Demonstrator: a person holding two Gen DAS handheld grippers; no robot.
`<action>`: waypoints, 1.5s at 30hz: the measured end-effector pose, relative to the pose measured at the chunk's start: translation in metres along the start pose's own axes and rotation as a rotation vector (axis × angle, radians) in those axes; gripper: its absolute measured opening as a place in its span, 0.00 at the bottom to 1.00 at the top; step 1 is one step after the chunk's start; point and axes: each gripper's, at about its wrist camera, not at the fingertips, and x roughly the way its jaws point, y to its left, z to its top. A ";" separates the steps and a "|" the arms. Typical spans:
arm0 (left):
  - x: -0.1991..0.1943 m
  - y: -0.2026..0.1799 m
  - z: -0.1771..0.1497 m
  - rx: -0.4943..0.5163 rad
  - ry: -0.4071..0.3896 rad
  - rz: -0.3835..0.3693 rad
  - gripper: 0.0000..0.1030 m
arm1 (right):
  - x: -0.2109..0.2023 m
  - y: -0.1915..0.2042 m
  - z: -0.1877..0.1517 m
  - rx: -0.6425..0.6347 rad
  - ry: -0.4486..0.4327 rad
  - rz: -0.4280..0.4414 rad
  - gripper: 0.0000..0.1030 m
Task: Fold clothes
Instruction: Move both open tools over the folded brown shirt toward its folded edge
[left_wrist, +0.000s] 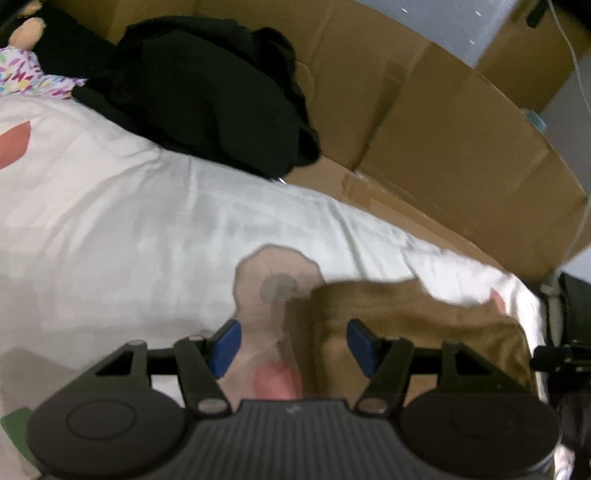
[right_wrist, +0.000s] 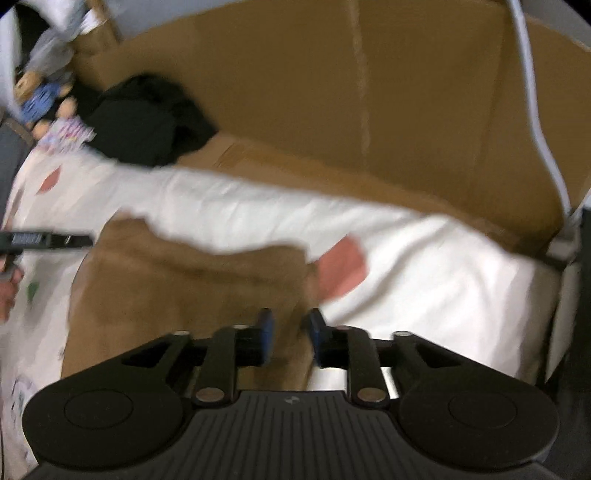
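Brown cloth (right_wrist: 177, 295): soft, matte, slightly fuzzy weave, lying folded in a rough rectangle on the bed near its front edge; edges blurred.

Left gripper (left_wrist: 291, 345): blue pads spread wide, hanging over the cloth's left border, nothing pinched.

Right gripper (right_wrist: 288, 339): pads part-way apart above the cloth's right edge; blur hides whether they touch the fabric, no clear pinch.

Bed sheet (left_wrist: 129, 221): white, creased, printed with salmon-pink patches and a pale beige shape.

Black clothes (left_wrist: 207, 107): limp, dark heap at the bed's far side.

Doll (right_wrist: 40, 99): small, by the heap, beside a multicoloured print fabric.

Cardboard boxes (left_wrist: 443, 129): flat brown panels walling the bed's far side. White cable (right_wrist: 532, 110) hangs over them.
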 end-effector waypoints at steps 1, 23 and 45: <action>-0.002 0.000 -0.004 0.004 0.011 -0.002 0.64 | 0.001 0.003 -0.005 -0.016 0.020 0.003 0.38; -0.062 -0.014 -0.083 0.003 0.153 -0.091 0.65 | -0.050 0.013 -0.057 -0.029 0.077 -0.004 0.36; -0.052 -0.045 -0.185 0.113 0.448 -0.052 0.65 | -0.063 -0.003 -0.137 -0.026 0.246 0.027 0.37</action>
